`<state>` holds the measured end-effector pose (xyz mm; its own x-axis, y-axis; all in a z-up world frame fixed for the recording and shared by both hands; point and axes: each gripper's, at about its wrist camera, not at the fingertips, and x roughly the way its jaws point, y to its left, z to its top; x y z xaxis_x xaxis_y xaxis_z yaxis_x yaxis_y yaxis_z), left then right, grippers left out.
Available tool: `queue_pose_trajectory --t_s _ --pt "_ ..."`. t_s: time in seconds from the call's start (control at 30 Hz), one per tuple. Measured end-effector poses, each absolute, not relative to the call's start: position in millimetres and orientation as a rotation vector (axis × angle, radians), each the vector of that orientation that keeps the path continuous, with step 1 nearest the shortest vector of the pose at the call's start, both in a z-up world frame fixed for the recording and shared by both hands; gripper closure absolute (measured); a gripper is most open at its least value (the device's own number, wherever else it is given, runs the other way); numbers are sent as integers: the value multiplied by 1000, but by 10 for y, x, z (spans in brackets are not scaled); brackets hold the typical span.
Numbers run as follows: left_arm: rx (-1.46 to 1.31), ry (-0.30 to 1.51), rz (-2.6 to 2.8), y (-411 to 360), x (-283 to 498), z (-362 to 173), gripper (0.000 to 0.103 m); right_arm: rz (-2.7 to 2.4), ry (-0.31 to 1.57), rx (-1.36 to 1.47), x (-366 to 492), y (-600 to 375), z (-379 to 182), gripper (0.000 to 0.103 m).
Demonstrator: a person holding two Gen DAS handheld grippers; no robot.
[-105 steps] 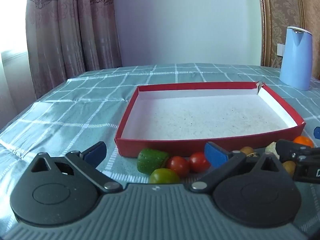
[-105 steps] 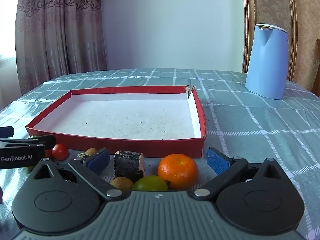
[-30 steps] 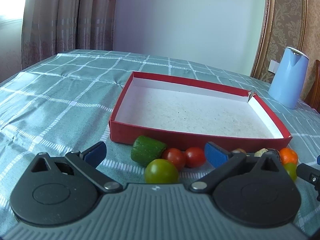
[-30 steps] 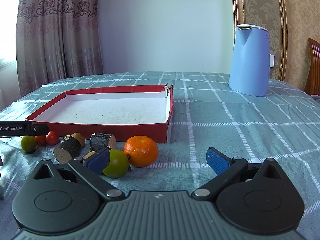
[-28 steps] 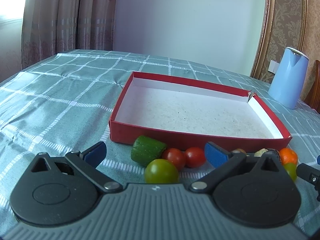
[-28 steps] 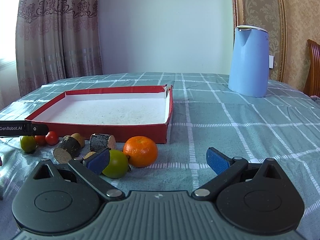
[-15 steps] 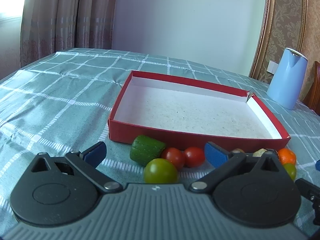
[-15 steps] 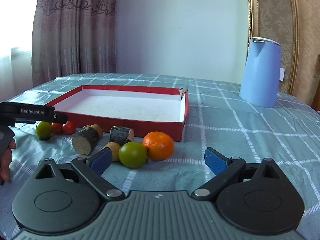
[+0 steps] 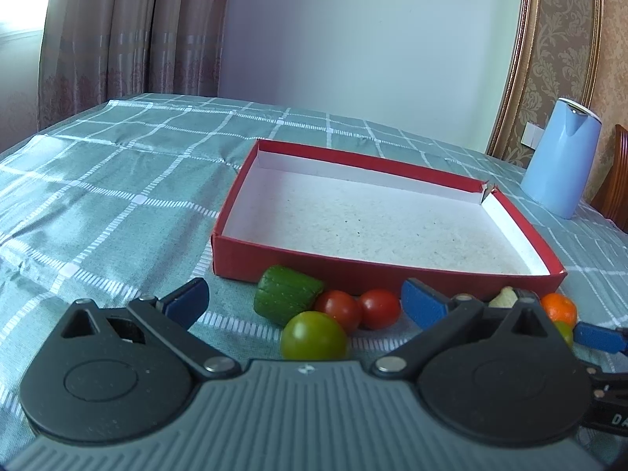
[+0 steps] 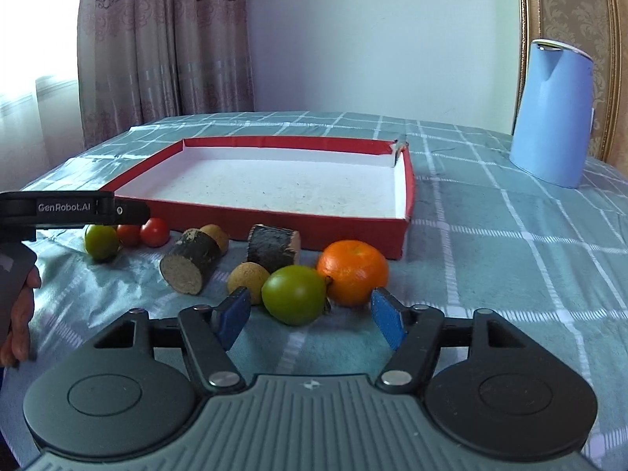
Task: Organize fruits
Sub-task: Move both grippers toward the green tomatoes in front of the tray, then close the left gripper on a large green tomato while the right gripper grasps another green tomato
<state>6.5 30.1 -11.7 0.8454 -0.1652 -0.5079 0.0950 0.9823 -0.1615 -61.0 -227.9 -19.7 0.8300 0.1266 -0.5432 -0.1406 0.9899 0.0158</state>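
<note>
Both tongs sit low in their own views with blue pads spread. Left gripper (image 9: 304,303) has its jaws wide apart, and a green tomato (image 9: 314,335) lies on the cloth between them, untouched by either pad. Just beyond it, at the centre of the left wrist frame, a cucumber piece (image 9: 286,294) and two red cherry tomatoes (image 9: 359,309) rest against the near wall of the red tray (image 9: 392,274), whose white floor holds nothing.

Right gripper (image 10: 310,318) is closing its jaws; a green fruit (image 10: 294,294) lies just ahead of the pads, in line with the gap, and neither pad presses on it. An orange (image 10: 353,271) touches that fruit on its right side. A small tan round fruit (image 10: 248,278) sits just left of it, close to the left pad. Further back, two dark-skinned cut pieces (image 10: 192,261) lie on the cloth near the tray's front wall, with another small tan fruit behind them.

At the left edge of the right wrist frame, a person's hand (image 10: 19,314) holds the handle of the other gripper, whose black bar crosses above a green tomato and the cherry tomatoes. A blue kettle (image 10: 553,114) stands upright at the upper right on the checked tablecloth (image 10: 510,255), well apart from the tray.
</note>
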Motion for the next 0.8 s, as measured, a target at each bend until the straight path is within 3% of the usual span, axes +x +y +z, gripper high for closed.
queue_pose_trajectory --t_s 0.1,0.17,0.23,0.8 --pt "-133 547 -138 300 68 -117 0 148 559 -40 -604 -2253 -178 35" --pt "-134 548 -138 301 70 -118 0 141 545 -65 -627 -2218 -165 46" --pt "-136 548 -137 304 74 -118 0 154 549 -76 -668 -2206 -172 50" --pt "-154 553 -139 334 79 -133 0 295 581 -68 -532 -2195 -168 59"
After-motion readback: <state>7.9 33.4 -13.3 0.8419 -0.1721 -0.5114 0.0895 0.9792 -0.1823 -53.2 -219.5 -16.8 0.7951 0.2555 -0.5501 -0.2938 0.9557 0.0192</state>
